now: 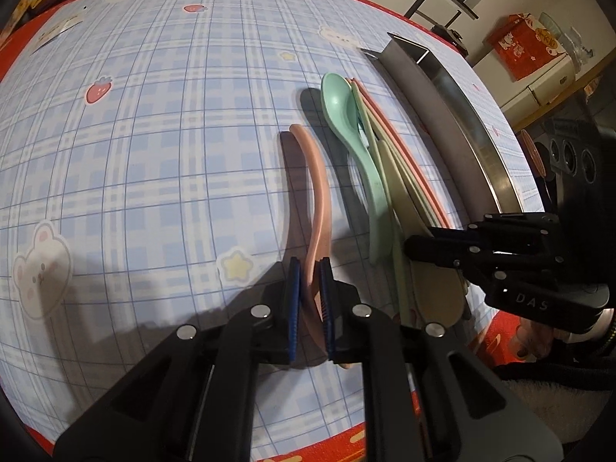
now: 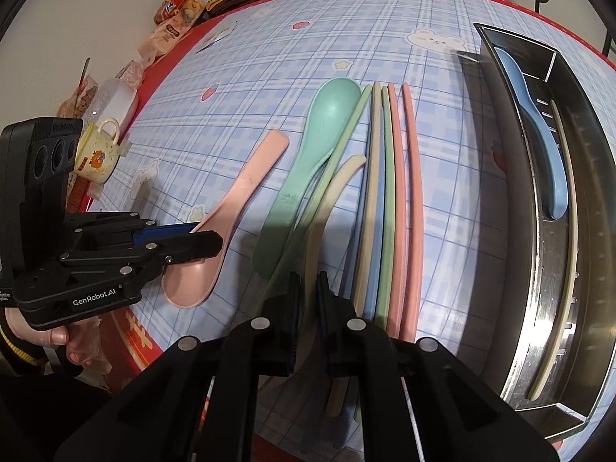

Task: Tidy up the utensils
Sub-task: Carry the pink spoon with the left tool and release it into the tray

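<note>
Blue plaid cloth with bears, stars and strawberries covers the tabletop, edged in red, with snack bags and a yellow cup along its far left side.

Held in a hand, the left tool is closed on a pink spoon, its blue pads pressing the handle near the bowl end. From the right wrist view the spoon's bowl lies on the cloth near the front edge, with the handle slanting away.

Just right of it lies a green spoon, bowl at the far end. A cream spoon curves beside it; the right tool stands narrow over this spoon's near part, and the left wrist view shows its tips down among the utensils. Whether it actually grips the cream spoon I cannot tell.

Chopsticks lie side by side to the right: green, cream, blue, green again, and two pink ones. One green stick leans across the green spoon.

A steel tray sits at the right side, apart from the chopsticks. Inside it are a blue spoon and one cream chopstick.
</note>
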{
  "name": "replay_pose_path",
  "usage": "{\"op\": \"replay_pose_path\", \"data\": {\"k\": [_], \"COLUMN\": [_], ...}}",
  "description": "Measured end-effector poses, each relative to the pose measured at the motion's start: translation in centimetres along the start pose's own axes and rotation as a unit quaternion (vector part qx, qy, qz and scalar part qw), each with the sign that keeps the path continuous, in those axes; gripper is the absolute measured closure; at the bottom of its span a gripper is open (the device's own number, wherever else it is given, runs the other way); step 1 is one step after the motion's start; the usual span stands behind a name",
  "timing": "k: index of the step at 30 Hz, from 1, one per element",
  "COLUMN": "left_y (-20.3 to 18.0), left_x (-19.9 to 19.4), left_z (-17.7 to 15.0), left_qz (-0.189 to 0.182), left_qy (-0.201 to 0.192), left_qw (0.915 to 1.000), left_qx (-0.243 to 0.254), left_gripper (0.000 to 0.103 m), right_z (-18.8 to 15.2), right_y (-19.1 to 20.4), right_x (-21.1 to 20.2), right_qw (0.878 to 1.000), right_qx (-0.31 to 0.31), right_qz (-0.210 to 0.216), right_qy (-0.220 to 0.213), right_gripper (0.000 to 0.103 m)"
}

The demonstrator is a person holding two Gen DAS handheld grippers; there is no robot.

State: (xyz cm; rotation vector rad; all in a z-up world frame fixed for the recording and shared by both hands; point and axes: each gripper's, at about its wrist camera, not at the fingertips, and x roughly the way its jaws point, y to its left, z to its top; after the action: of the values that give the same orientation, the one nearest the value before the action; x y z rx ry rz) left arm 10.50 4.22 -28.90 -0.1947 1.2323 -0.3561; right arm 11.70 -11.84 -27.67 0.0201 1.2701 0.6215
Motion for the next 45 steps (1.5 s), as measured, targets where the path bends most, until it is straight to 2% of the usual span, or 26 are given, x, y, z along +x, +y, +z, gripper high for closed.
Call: {"op": "replay_pose_path", "data": {"k": [3, 6, 11, 18, 23, 27, 34, 37, 45], "left_y": [0.1, 1.1, 1.6, -0.9, -4.3, -7.0, -13.5, -15.0, -16.0], "left_x": [0.0, -0.4, -2.1, -4.3, -3.7, -2.2, 1.2, 2.8, 6.1], "left_z": [0.1, -0.1, 0.5, 3.4, 5.6, 7.2, 9.4, 9.6, 9.5], "left_qz": [0.000, -0.015, -0.029, -0.046, -0.071, -0.091, -0.111, -0.104, -0.100], "left_qy": [0.000, -0.002, -0.022, -0.045, -0.040, -0.023, 0.003, 0.017, 0.045], "left_qw": [1.0000, 0.9989, 0.9970, 0.9968, 0.9962, 0.9953, 0.9937, 0.9942, 0.9938], "left_qx": [-0.007, -0.045, -0.069, -0.047, -0.030, -0.025, 0.016, 0.020, -0.018], "left_gripper": [0.090, 0.091, 0.091, 0.091, 0.091, 0.091, 0.091, 0.091, 0.091], "right_z": [0.0, 0.0, 0.3, 0.9, 0.7, 0.0, -1.0, -1.4, -1.8], "right_y": [0.0, -0.2, -0.7, -2.4, -4.8, -7.5, -10.8, -11.4, -11.9], "right_x": [0.0, -0.5, -2.5, -6.3, -8.8, -9.6, -9.5, -9.7, -9.0], "right_qw": [1.000, 1.000, 0.999, 0.996, 0.993, 0.993, 0.991, 0.990, 0.992], "right_qx": [0.000, 0.007, 0.013, 0.019, 0.019, 0.023, 0.025, 0.031, 0.018], "right_qz": [0.003, 0.011, 0.022, 0.021, -0.010, -0.046, -0.101, -0.105, -0.109], "right_qy": [0.003, -0.004, -0.036, -0.090, -0.116, -0.110, -0.088, -0.088, -0.065], "right_gripper": [0.094, 0.094, 0.094, 0.094, 0.094, 0.094, 0.094, 0.094, 0.094]}}
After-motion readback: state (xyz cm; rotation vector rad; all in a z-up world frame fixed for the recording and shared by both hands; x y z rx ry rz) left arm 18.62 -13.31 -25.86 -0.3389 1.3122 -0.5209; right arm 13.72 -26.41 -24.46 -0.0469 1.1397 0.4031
